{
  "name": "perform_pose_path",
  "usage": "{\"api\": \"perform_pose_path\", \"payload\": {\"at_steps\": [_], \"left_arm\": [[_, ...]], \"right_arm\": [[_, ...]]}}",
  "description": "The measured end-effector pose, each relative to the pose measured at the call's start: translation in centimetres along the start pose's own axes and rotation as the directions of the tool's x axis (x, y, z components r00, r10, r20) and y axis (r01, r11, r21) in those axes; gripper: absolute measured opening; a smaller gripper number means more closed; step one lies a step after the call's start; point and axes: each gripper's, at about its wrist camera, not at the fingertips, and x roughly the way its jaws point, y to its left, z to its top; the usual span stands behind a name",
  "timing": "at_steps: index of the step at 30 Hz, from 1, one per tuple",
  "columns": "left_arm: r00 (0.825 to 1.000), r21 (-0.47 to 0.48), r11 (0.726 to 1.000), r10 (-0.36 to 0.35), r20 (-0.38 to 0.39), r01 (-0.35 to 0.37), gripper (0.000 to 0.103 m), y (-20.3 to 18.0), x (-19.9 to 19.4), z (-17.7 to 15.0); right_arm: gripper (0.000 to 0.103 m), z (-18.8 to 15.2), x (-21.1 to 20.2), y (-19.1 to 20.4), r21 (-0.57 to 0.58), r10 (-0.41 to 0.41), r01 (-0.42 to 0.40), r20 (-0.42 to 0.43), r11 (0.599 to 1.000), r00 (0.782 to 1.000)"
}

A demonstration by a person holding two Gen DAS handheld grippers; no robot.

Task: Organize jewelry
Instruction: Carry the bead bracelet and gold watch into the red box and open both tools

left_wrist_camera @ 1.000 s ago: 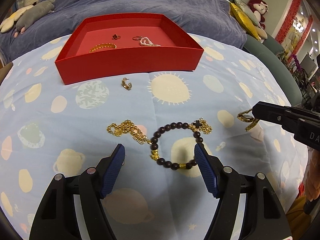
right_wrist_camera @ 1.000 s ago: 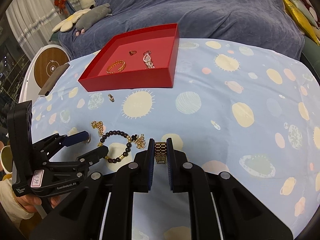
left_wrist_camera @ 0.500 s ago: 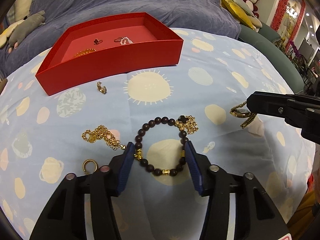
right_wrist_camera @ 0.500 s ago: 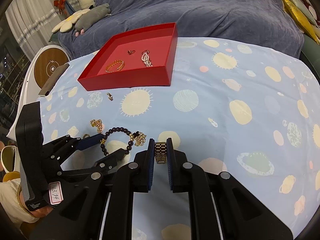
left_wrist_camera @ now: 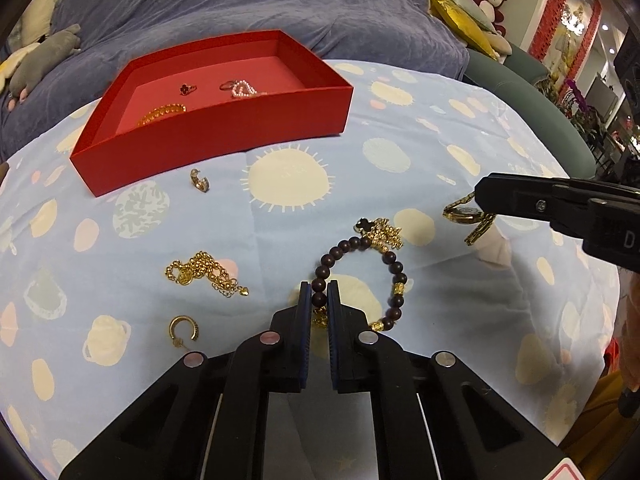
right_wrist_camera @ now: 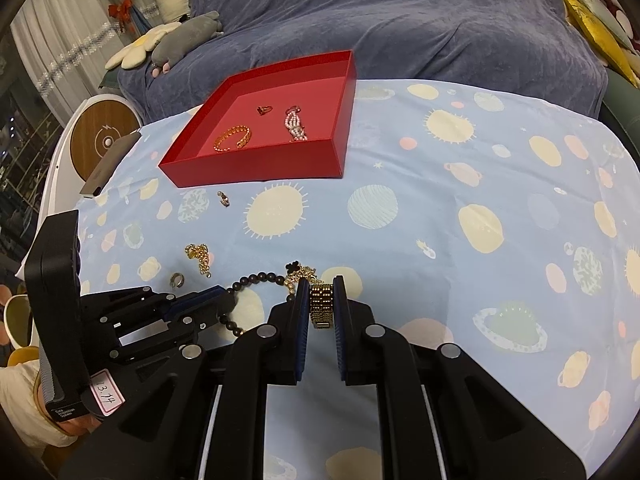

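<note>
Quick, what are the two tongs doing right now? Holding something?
Left tongs: shut on the dark bead bracelet, having just closed.
Right tongs: shut on the gold watch band.

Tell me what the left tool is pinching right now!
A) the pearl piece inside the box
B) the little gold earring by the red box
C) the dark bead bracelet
C: in the left wrist view, the left tool has its blue pads pressed on a bead of the dark bead bracelet.
</note>
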Motion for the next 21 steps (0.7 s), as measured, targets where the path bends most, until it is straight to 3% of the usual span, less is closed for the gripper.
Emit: {"api": "perform_pose_path", "payload": {"at_steps": [11, 17, 21], "left_arm": [[0.99, -0.07, 0.994, -0.072, 0.125, 0.081, 0.005, 1.2, -6.3, 4.1], [0.967, -0.097, 0.992, -0.053, 0.25, 0.079, 0.005, 3.7, -9.9, 10.3], [0.951, -0.091, 0.996, 0.012, 0.31, 0.018, 0.005, 6.1, -10.1, 14.7]], "right_arm": [[0.011, 3.9, -2.1, 2.9, -0.019, 0.032, -0.03, 0.091, 0.999, 0.995], [0.011, 10.2, -1.8, 4.6, -0.01, 0.058, -0.058, 0.159, 0.998, 0.986], [0.011, 14.5, -0.3, 6.0, -0.066, 0.029, -0.017, 0.194, 0.998, 0.981]]}}
